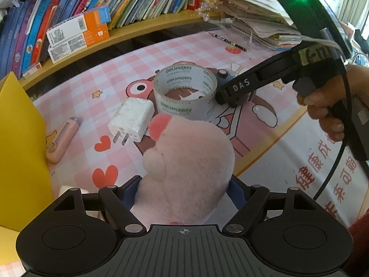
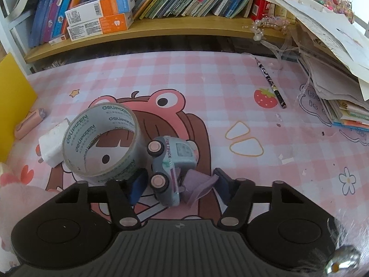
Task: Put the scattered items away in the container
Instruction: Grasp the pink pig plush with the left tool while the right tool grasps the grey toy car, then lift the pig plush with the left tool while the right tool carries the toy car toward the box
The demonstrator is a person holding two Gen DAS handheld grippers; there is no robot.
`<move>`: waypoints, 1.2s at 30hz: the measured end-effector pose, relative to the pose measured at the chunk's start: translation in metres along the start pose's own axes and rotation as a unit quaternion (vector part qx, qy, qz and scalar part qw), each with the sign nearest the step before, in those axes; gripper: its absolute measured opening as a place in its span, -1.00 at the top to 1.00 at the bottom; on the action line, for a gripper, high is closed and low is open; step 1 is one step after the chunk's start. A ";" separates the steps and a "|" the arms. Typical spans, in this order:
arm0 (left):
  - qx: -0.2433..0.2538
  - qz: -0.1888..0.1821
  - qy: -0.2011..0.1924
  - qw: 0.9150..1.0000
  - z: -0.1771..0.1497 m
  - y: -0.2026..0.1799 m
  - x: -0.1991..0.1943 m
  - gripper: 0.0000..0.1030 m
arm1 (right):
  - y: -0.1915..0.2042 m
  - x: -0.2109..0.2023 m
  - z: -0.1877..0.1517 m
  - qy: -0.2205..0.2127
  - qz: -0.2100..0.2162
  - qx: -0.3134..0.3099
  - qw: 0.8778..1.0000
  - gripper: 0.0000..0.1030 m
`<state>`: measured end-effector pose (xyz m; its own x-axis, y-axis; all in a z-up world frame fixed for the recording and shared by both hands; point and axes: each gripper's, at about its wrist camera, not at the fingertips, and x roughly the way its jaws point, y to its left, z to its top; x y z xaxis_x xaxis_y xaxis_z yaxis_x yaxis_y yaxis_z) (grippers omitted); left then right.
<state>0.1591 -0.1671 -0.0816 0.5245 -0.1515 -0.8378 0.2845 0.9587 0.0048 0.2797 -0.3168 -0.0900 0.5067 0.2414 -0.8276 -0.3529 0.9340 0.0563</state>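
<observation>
My left gripper (image 1: 184,191) is shut on a pink plush toy (image 1: 186,166), held above the mat next to the yellow container (image 1: 20,138) on the left. A white charger plug (image 1: 131,120), a roll of clear tape (image 1: 185,92) and a pink utility knife (image 1: 61,138) lie on the mat beyond it. My right gripper (image 2: 177,184) has its blue fingers (image 2: 138,185) on either side of a small blue toy truck (image 2: 170,164) lying on its side beside the tape roll (image 2: 103,143). The fingers look apart from the truck.
A wooden shelf (image 2: 161,25) with books and orange-white boxes (image 2: 99,16) runs along the back. A pile of papers (image 2: 332,69) sits at the right. A pencil (image 2: 269,83) lies on the pink checked mat (image 2: 207,73). The yellow container's wall also shows at left (image 2: 13,97).
</observation>
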 end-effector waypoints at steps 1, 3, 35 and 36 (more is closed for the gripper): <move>-0.002 -0.001 0.001 1.000 0.000 0.001 0.001 -0.51 | 0.000 0.000 0.000 0.000 -0.001 0.000 1.000 0.00; -0.004 -0.004 0.001 1.000 0.000 0.002 0.001 -0.49 | 0.000 0.000 0.000 -0.001 -0.001 -0.002 1.000 0.04; 0.002 0.017 -0.086 0.996 -0.020 -0.004 -0.078 -0.27 | 0.029 -0.089 -0.062 -0.009 0.073 0.023 0.997 0.12; 0.000 0.018 -0.088 0.996 -0.022 -0.005 -0.081 -0.27 | 0.032 -0.092 -0.065 -0.009 0.076 0.021 0.997 0.12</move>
<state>0.0979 -0.1540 -0.0254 0.6666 -0.1573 -0.7286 0.2636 0.9641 0.0331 0.1710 -0.3265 -0.0483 0.4642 0.3845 -0.7979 -0.3939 0.8965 0.2029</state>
